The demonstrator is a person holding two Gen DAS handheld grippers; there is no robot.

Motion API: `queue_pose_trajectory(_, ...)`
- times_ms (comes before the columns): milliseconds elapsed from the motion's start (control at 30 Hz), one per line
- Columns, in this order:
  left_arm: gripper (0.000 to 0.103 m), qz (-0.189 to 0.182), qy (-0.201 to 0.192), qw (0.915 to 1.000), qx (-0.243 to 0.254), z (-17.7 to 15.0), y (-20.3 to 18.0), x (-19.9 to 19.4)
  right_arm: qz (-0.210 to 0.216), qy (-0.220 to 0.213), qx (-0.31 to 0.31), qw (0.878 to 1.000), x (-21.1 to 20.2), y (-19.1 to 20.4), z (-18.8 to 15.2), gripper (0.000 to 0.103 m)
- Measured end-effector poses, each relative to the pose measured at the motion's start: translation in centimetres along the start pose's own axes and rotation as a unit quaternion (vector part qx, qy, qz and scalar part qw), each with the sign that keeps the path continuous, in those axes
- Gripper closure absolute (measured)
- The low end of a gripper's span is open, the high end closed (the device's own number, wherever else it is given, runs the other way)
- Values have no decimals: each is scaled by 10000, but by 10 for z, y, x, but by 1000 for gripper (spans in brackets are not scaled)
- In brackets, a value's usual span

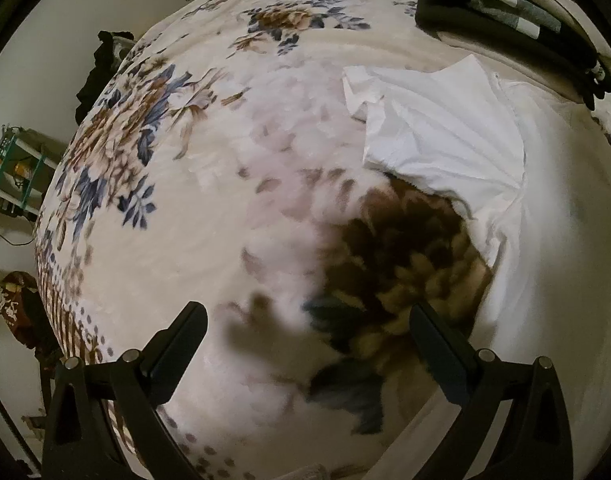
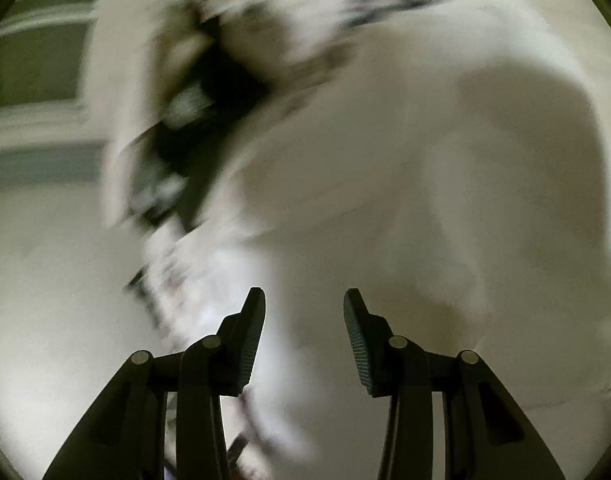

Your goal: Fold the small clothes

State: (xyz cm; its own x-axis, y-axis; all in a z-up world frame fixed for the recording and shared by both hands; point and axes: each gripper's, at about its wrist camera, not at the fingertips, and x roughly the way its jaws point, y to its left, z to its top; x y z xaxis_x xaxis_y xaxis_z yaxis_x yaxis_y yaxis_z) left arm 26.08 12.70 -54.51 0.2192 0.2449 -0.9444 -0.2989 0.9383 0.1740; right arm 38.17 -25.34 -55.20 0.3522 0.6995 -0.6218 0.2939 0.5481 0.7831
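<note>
White garment (image 1: 445, 136) spread near the floral bed's (image 1: 209, 208) right edge, left gripper (image 1: 307, 316) held wide, right gripper (image 2: 304, 300) parted, nothing gripped.

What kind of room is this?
Probably a bedroom: a flowery blanket covers a bed, a white shirt lies on it, and folded clothes are stacked at the far corner.
</note>
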Motion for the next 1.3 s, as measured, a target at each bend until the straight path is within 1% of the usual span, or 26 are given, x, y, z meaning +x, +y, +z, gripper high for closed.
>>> queue_pose_trajectory(33,0,-33,-2,10000,-17,2,0,0,93,-15,-24,10000,-6,4,-4,60)
queue_pose_trajectory(67,0,-57,-2,10000,-41,4,0,0,-6,-144,21,9999,-16,3,-8,59)
queue_pose_trajectory(167,0,-139,-7,9997,-176,12,1,1,-692,-712,254,9947,-44,-16,-5,49)
queue_pose_trajectory(200,0,-173,4,9996,-231,14,1,3,-920,-879,466,9908,-52,-31,-2,48)
queue_pose_trajectory(267,0,-343,98,9984,-432,21,4,9,-1160,-916,757,9861,-53,-52,5,48)
queue_pose_trajectory(333,0,-696,293,9946,-718,29,9,19,-1317,-896,961,9826,-51,-66,5,48)
queue_pose_trajectory(400,0,-1454,604,9796,-1252,38,17,37,-1281,-894,914,9835,-53,-69,-4,48)
queue_pose_trajectory(433,2,-1954,748,9649,-1587,42,21,48,-1278,-886,880,9839,-51,-69,-10,48)
queue_pose_trajectory(467,5,-2314,821,9515,-1855,45,23,56,-1300,-866,850,9841,-50,-71,-16,48)
queue_pose_trajectory(533,7,-2813,885,9283,-2264,52,25,68,-1399,-846,898,9824,-48,-80,-30,48)
queue_pose_trajectory(567,7,-2930,853,9191,-2492,57,26,73,-1441,-801,1048,9807,-45,-91,-40,48)
queue_pose_trajectory(600,9,-3004,767,9140,-2616,61,27,74,-1437,-755,1193,9795,-43,-99,-45,48)
queue_pose_trajectory(633,25,-3069,616,9091,-2747,65,27,73,-1367,-735,1337,9788,-42,-108,-53,48)
queue_pose_trajectory(667,37,-3054,468,9090,-2798,72,26,71,-1262,-758,1442,9785,-43,-113,-59,48)
queue_pose_trajectory(733,98,-3149,280,9084,-2736,86,20,67,-1168,-835,1460,9788,-47,-117,-67,48)
queue_pose_trajectory(767,100,-3163,168,9105,-2657,93,16,63,-1194,-845,1421,9790,-50,-116,-69,48)
queue_pose_trajectory(800,99,-3126,-17,9159,-2519,99,11,54,-1223,-834,1394,9791,-51,-116,-70,48)
queue_pose_trajectory(867,99,-2953,-412,9348,-1931,111,-6,30,-1254,-810,1355,9795,-52,-114,-71,48)
queue_pose_trajectory(933,100,-2770,-819,9513,-1075,118,-36,-2,-1285,-783,1300,9800,-56,-112,-72,48)
queue_pose_trajectory(1000,100,-2680,-1130,9567,-122,118,-75,-33,-1327,-801,1272,9797,-64,-113,-73,48)
queue_pose_trajectory(1067,100,-2751,-1263,9508,661,103,-113,-56,-1300,-817,1322,9793,-67,-111,-75,48)
queue_pose_trajectory(1133,99,-2827,-1080,9405,1547,77,-165,-70,-1311,-826,1383,9782,-73,-112,-77,48)
queue_pose_trajectory(1167,95,-2816,-911,9372,1847,64,-183,-72,-1337,-829,1408,9775,-77,-113,-79,48)
queue_pose_trajectory(1200,94,-2797,-723,9342,2093,51,-196,-70,-1397,-818,1436,9763,-84,-115,-82,48)
queue_pose_trajectory(1267,91,-2574,-460,9344,2419,25,-208,-66,-1458,-808,1465,9751,-96,-115,-85,48)
queue_pose_trajectory(1300,82,-2457,-384,9358,2499,15,-207,-63,-1488,-808,1450,9748,-102,-115,-86,48)
